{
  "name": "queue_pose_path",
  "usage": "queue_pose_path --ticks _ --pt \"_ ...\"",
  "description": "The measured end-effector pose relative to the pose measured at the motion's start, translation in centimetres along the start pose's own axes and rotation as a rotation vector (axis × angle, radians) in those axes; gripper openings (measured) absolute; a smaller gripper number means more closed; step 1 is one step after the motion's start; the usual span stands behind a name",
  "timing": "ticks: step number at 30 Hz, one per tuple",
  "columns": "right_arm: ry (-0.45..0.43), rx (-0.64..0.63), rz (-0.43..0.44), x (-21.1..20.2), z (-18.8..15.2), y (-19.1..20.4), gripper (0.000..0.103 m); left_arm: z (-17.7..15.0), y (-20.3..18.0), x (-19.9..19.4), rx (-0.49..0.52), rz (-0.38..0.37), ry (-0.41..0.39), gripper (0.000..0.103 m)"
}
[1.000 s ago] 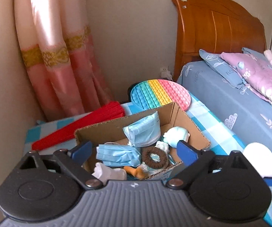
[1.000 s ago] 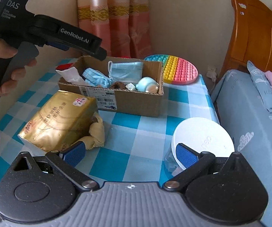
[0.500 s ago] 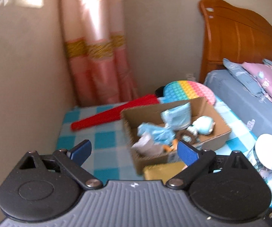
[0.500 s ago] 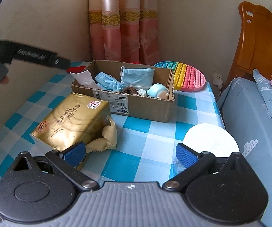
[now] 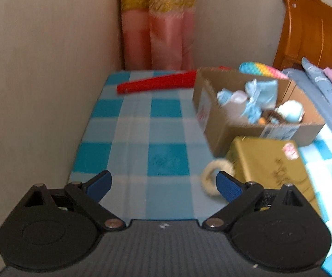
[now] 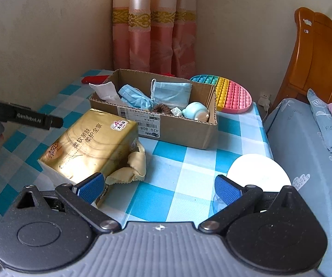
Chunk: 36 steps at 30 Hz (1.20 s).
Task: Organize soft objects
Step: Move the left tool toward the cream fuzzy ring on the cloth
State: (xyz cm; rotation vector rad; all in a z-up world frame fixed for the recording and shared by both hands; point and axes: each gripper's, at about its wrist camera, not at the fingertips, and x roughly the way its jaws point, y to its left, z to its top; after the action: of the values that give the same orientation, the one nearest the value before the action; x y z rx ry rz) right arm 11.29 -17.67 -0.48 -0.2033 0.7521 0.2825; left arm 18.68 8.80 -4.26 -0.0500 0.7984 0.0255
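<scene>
The open brown cardboard box (image 6: 163,117) sits toward the back of my worktop (image 6: 189,161), which is covered in a blue-and-white checked cloth. In it lie crumpled pale-blue face masks (image 6: 156,93), a white tissue-like wad (image 6: 103,90), a brown ring-shaped hair tie (image 6: 161,108) and a pale mint rounded soft toy (image 6: 197,112). A gold-wrapped tissue pack (image 6: 90,145) rests just in front of the box, with a crumpled beige cloth (image 6: 131,166) touching its near end. From my left wrist view a cream ring (image 5: 214,176) lies beside that pack. My left claw (image 5: 163,184) hangs over bare checked cloth, fingers spread apart and holding nothing. My right claw (image 6: 158,185) is likewise wide apart and empty, with a white round lid (image 6: 258,169) just beyond its right finger. Behind the box lie a rainbow bubble-pop mat (image 6: 230,94) and a red folded fan (image 5: 159,84).
</scene>
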Motion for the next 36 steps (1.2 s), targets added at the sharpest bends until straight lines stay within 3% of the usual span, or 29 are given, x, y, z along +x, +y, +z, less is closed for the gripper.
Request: queue_pose_path --ticks 9,11,13,15,18,33,36 --pt "0.010 -0.033 0.000 0.6 0.5 1.1 0.103 -0.9 0.7 -0.2 0.006 -0.095 0.004 0.094" --pt "0.017 -0.032 0.001 1.0 0.6 1.2 0.103 -1.0 0.9 -0.1 -0.001 -0.112 0.008 0.087" --pt "0.024 -0.034 0.000 1.3 0.6 1.3 0.103 -1.0 1.1 0.1 -0.008 -0.115 0.009 0.067" --pt "0.029 -0.036 -0.001 1.5 0.6 1.4 0.103 -0.9 1.2 0.4 -0.014 -0.118 0.012 0.057" --pt "0.027 -0.036 0.001 1.5 0.5 1.4 0.103 -0.8 1.3 0.8 -0.015 -0.127 0.018 0.050" --pt "0.032 -0.024 -0.004 1.8 0.5 1.0 0.103 0.0 1.1 3.8 -0.032 -0.241 0.065 0.047" --pt "0.035 -0.023 -0.004 1.9 0.6 1.0 0.103 0.2 0.9 4.3 -0.031 -0.237 0.060 0.047"
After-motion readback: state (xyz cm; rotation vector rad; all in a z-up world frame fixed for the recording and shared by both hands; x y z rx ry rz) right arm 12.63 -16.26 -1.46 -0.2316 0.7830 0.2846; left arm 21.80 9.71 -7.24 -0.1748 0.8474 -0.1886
